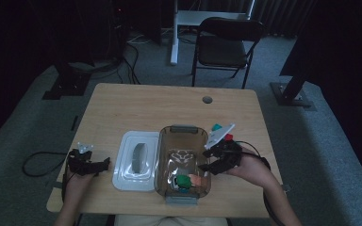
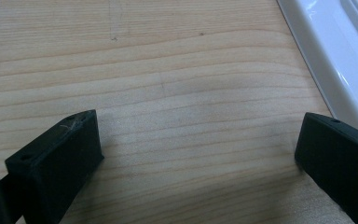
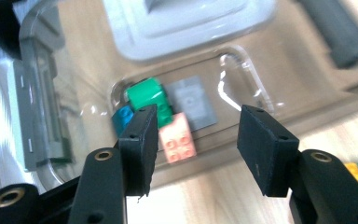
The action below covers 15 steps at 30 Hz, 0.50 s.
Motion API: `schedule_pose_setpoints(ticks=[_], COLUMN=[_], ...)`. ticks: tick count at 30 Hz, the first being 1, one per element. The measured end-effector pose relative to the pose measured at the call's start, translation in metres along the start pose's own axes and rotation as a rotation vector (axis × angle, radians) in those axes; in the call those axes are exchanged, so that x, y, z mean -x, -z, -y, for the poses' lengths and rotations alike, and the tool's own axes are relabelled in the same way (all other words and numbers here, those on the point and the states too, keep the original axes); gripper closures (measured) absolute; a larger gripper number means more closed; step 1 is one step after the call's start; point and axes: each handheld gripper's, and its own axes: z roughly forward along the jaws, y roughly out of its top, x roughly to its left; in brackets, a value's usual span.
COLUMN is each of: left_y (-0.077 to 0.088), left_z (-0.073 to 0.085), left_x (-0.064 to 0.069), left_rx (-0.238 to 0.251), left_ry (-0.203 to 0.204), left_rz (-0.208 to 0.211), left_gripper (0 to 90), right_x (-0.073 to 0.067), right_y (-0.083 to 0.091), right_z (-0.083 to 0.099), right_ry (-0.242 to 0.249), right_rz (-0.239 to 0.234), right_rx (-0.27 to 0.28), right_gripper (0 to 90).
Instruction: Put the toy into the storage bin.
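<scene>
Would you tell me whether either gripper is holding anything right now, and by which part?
Nothing is held. The right gripper is open above the clear container, nothing between its jaws; the left gripper is open over bare table.

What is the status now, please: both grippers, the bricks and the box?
Left gripper open over bare table. Right gripper open, nothing between jaws, above clear box. Green brick and pink brick lie inside. Lid off, beside the box.
</scene>
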Motion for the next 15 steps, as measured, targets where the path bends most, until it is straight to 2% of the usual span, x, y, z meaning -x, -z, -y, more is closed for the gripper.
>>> schedule_pose_setpoints(ticks=[4,5,6,9,15], left_y=[0.0,0.0,0.0,0.0,0.0], left_z=[0.0,0.0,0.0,0.0,0.0], left_x=[0.0,0.0,0.0,0.0,0.0], left_rx=[0.0,0.0,-0.001,0.0,0.001], left_ry=[0.0,0.0,0.0,0.001,0.001], left_rz=[0.0,0.0,0.0,0.0,0.0], left_gripper=[0.9,0.9,0.9,0.9,0.9], right_x=[0.016,0.016,0.028,0.043,0.07], right_y=[0.011,0.011,0.015,0.017,0.004], right_z=[0.013,0.013,0.023,0.035,0.063], right_ry=[-0.082,-0.082,-0.132,-0.201,-0.334], right_rz=[0.065,0.065,0.081,0.103,0.179], right_rx=[0.028,0.028,0.041,0.052,0.011], right_gripper=[47.4,47.4,47.4,47.4,47.4])
